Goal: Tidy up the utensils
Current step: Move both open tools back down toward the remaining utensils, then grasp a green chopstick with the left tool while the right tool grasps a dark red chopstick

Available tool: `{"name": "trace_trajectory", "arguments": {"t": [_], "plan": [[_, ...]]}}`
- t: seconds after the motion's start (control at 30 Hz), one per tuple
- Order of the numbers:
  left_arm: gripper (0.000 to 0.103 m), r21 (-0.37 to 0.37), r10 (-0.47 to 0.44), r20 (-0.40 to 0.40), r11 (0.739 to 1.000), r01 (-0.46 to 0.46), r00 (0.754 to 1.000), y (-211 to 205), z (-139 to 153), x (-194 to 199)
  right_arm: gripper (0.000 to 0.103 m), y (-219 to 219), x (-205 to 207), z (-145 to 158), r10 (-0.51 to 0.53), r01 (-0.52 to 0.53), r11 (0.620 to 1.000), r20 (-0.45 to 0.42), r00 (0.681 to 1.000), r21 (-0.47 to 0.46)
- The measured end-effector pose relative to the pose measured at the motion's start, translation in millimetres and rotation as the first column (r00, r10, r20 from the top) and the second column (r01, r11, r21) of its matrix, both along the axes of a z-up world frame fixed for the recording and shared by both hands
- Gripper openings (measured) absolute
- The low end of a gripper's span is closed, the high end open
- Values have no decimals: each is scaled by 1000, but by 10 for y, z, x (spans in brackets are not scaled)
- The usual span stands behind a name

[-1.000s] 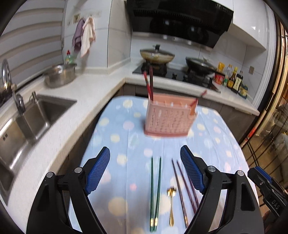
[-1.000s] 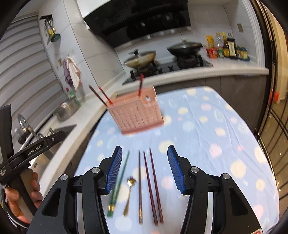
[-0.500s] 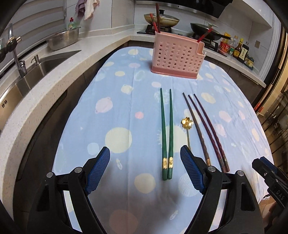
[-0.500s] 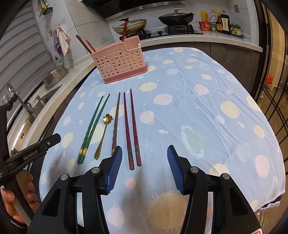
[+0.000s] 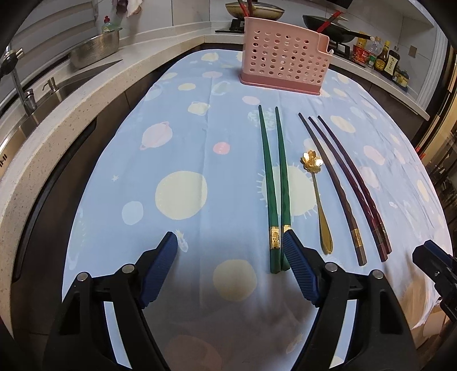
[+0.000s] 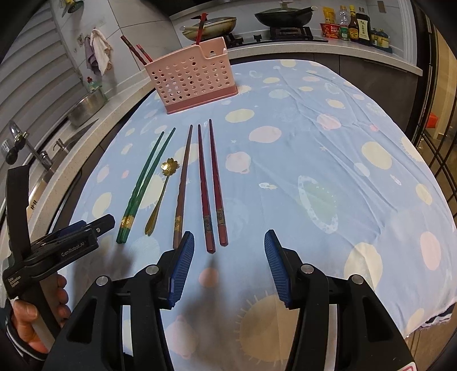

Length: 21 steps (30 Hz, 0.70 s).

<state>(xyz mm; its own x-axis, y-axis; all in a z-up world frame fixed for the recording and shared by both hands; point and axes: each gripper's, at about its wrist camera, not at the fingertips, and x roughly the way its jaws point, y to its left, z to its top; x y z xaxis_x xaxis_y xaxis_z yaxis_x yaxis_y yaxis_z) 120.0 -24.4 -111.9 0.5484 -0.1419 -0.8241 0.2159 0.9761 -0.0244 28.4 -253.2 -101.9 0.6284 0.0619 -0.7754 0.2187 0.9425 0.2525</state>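
Observation:
On the blue spotted tablecloth lie two green chopsticks, a gold flower-headed spoon, one brown chopstick and two dark red chopsticks. A pink perforated holder stands at the far end with a few red chopsticks in it. My left gripper is open, low over the cloth, its right finger beside the green chopsticks' ends. My right gripper is open, just short of the red chopsticks' ends.
A stone counter with a sink and tap runs along the left, with a steel pot on it. The stove with pans and sauce bottles is behind the holder. The cloth's edge drops off at the right.
Both grippers have dropped lower and nearer the cloth, tilting down. The utensils now lie just in front of the fingertips. Nothing on the table has moved.

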Motion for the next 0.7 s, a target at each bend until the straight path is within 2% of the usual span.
{"name": "trace_trajectory", "arguments": {"t": [0.13, 0.43, 0.6, 0.7], "plan": [[66, 18, -7, -22, 1000, 8, 1000, -36, -82, 35, 50, -9, 10, -3, -1, 1, 1000, -1, 1000, 0], [66, 15, -12, -37, 1000, 13, 999, -64, -126, 52, 49, -46, 69, -83, -4, 4, 1000, -18, 1000, 6], [65, 58, -29, -27, 998, 30, 999, -151, -192, 41, 38, -37, 139, -129, 10, -10, 1000, -29, 1000, 2], [65, 51, -27, -24, 998, 28, 999, -123, -187, 40, 30, -27, 185, -156, 21, -21, 1000, -35, 999, -1]]}}
